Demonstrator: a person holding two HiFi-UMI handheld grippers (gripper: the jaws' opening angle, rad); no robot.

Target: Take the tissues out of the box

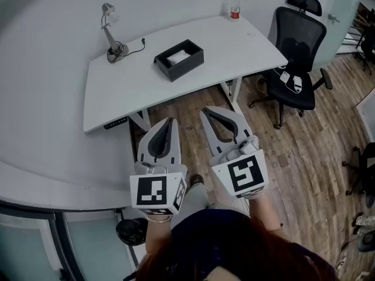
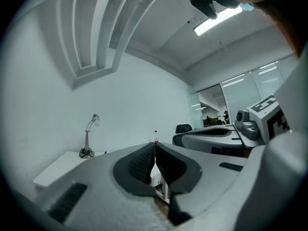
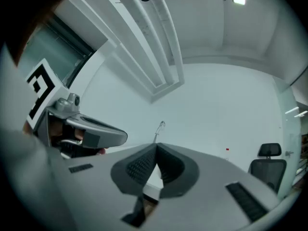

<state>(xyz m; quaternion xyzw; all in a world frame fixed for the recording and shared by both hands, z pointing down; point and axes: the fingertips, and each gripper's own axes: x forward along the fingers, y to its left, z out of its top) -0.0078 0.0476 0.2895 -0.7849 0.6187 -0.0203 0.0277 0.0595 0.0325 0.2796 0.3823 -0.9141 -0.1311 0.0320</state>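
Note:
A black tissue box (image 1: 179, 59) with white tissues (image 1: 178, 57) showing in its open top stands on the white desk (image 1: 135, 81). Both grippers hover in front of the desk over the floor, well short of the box. My left gripper (image 1: 171, 120) is shut, its tips touching, nothing between them; it appears again in its own view (image 2: 154, 146). My right gripper (image 1: 209, 111) is likewise shut and empty, tips together (image 3: 156, 146). The box is hidden in both gripper views.
A desk lamp (image 1: 111, 34) with its cable stands at the desk's back left. A bottle with a red cap (image 1: 235, 6) is at the far right corner. A black office chair (image 1: 296, 57) stands right of the desk on the wooden floor (image 1: 304, 157).

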